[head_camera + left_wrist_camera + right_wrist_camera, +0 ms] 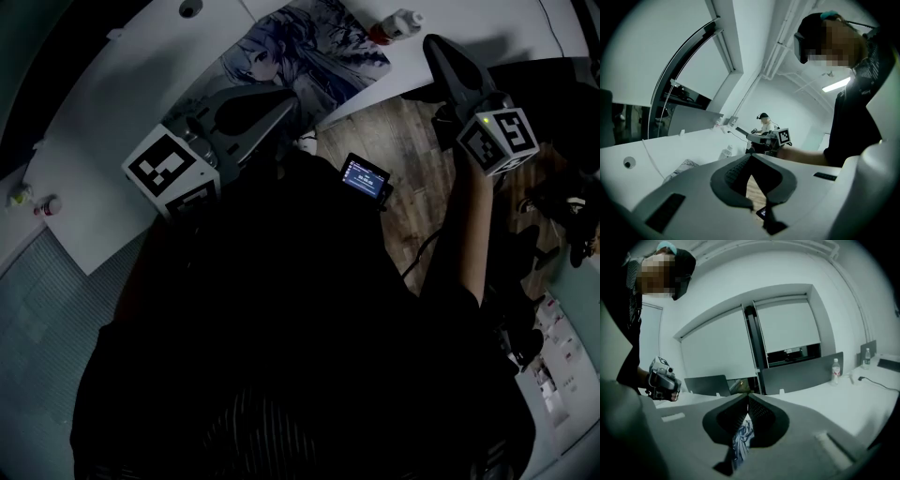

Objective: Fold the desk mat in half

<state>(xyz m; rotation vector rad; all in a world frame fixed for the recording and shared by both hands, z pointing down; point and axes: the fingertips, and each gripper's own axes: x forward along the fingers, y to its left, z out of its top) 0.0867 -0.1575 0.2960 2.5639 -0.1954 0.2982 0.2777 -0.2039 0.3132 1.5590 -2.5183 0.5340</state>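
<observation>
The desk mat [305, 58], printed with a blue-haired cartoon figure, lies flat on the white table [112, 103] at its near edge. My left gripper [289, 109] hovers by the mat's near left side, shut and holding nothing. My right gripper [434, 43] hangs off the mat's right end, over the table's edge, also shut and empty. In the left gripper view the jaws [751, 156] meet at their tips, with a corner of the mat [680, 169] at lower left. The right gripper view shows closed jaws [748, 397] with the mat [740, 442] below them.
A plastic bottle [397, 23] with a red cap lies on the table beyond the mat's right end. A small lit screen [366, 177] sits at my waist above the wooden floor [417, 169]. Two small items [33, 201] lie at the table's left edge. Another person [765, 123] works far off.
</observation>
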